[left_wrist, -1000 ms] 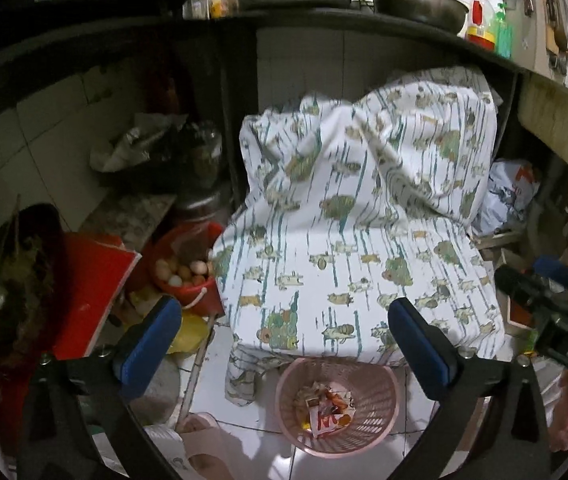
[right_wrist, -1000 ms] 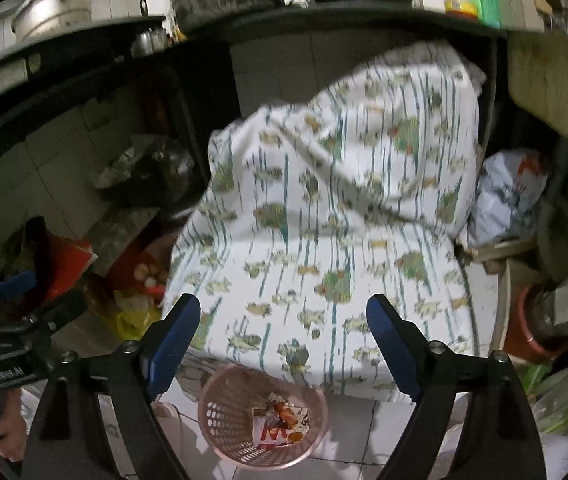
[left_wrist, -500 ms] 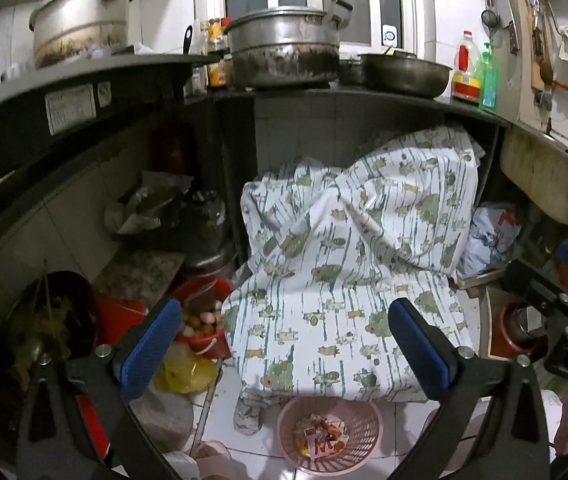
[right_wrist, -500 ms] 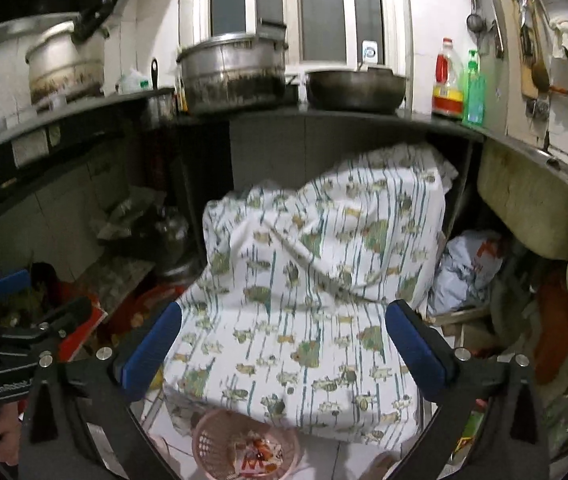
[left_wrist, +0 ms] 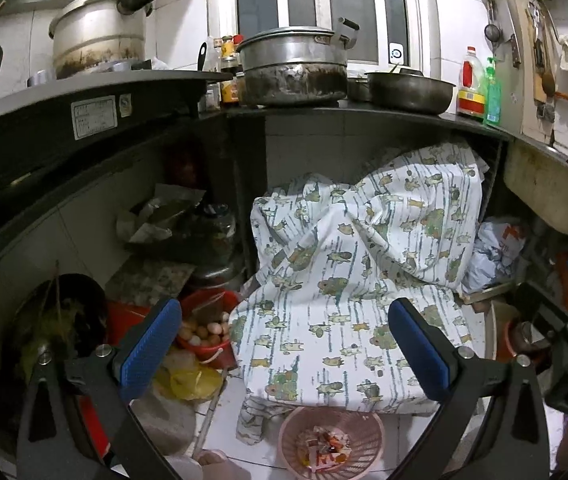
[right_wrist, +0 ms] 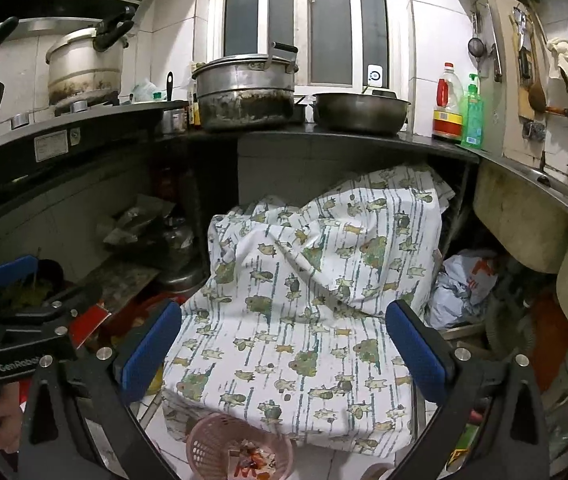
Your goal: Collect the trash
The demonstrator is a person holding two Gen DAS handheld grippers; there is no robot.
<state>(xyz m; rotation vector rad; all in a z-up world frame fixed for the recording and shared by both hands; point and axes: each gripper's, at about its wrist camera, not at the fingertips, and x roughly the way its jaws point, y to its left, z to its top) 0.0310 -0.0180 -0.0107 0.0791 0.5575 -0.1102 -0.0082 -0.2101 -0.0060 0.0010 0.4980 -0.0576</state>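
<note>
A pink plastic basket (left_wrist: pixel 368 426) stands on the white tiled floor at the bottom of the left wrist view, with red and white wrappers (left_wrist: pixel 326 446) inside. It also shows at the bottom of the right wrist view (right_wrist: pixel 208 444). My left gripper (left_wrist: pixel 284 348) is open and empty, well above the basket. My right gripper (right_wrist: pixel 282 350) is open and empty, held level with the left one, whose body (right_wrist: pixel 12 344) shows at the left of the right wrist view.
A patterned cloth (left_wrist: pixel 364 280) covers a bulky shape under the black counter (left_wrist: pixel 364 114). Pots (left_wrist: pixel 292 68) and bottles (left_wrist: pixel 472 84) stand on the counter. A red bucket of eggs (left_wrist: pixel 204 336), a yellow bag (left_wrist: pixel 192 380) and a white bag (left_wrist: pixel 496 248) crowd the floor.
Both grippers have lifted and tilted up. The basket has slid to the bottom edge of both views, and the counter, pots and window have come into sight.
</note>
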